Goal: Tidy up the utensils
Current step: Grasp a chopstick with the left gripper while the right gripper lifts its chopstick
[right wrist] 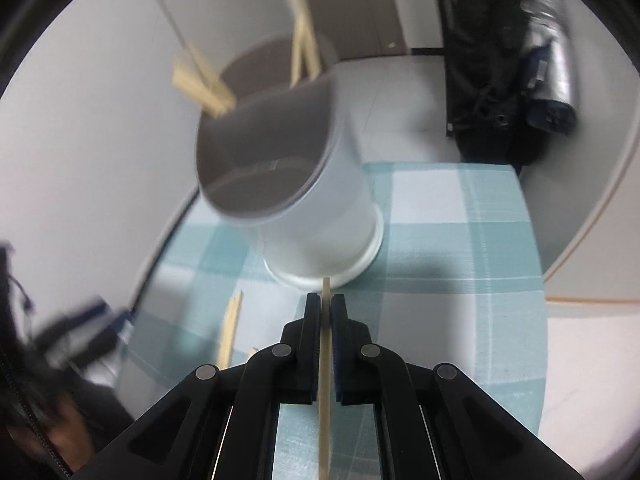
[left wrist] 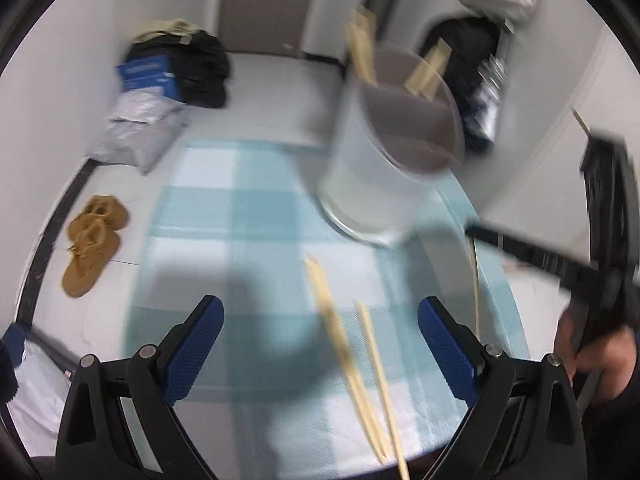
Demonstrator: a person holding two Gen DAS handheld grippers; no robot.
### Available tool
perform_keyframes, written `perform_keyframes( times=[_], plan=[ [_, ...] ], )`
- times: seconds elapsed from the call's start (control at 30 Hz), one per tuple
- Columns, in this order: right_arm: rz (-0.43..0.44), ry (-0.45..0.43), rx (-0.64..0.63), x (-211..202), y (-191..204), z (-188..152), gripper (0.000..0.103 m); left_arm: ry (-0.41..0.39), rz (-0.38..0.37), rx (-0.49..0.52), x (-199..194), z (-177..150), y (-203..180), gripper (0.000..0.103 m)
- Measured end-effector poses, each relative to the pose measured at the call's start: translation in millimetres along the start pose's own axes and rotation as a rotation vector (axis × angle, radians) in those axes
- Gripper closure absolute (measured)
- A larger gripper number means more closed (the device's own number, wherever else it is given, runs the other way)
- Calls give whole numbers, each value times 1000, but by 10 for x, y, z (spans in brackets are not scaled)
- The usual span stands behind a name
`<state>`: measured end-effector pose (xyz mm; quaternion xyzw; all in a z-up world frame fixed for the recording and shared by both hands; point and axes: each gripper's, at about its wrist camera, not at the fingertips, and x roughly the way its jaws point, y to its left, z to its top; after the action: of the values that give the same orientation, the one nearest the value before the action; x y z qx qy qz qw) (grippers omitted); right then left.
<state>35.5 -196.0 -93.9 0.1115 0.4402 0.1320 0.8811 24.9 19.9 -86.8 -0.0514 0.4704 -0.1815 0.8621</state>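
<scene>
The right claw (right wrist: 326, 312) is clamped on a single chopstick (right wrist: 325, 380), the blue pads pressed flat against its two sides. In the right wrist view the stick runs lengthwise between the jaws, its long axis in line with the way the claw points; a short tip (right wrist: 326, 286) stands out ahead, aimed at the foot of the white holder cup (right wrist: 320, 200), while the rest trails back under the claw body. The cup stands on the checked cloth (right wrist: 460, 240) of the table, with several chopsticks (right wrist: 304, 36) already leaning in it.

The step in hand is judged to be carrying this stick to the cup. For it to be done well, the grip should be kept firm, the stick raised clear above the rim, and the wrist tipped so that the leading end is pointed down into the mouth before release. The sticks already leaning inside should be avoided, or the new one may be knocked aside. Since only a short length projects ahead, the jaws must be brought close over the opening.

The left claw (left wrist: 320, 352) is held open and empty over the cloth, where two more chopsticks (left wrist: 360, 360) lie between its pads, pointing roughly toward the cup.
</scene>
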Motion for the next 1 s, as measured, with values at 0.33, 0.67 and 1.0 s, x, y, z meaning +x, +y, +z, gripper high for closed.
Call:
perform_keyframes(
  times=[0.33, 0.67, 1.0],
  plan=[
    [59, -115, 164, -260, -397, 31, 99, 131, 31, 84, 285, -90, -350, 9],
    [67, -145, 201, -311, -598, -4, 99, 198, 47, 145, 489, -57, -475, 39],
    [55, -143, 189, -327, -611, -4, 99, 256, 53, 189, 632, -28, -599, 59]
  ],
)
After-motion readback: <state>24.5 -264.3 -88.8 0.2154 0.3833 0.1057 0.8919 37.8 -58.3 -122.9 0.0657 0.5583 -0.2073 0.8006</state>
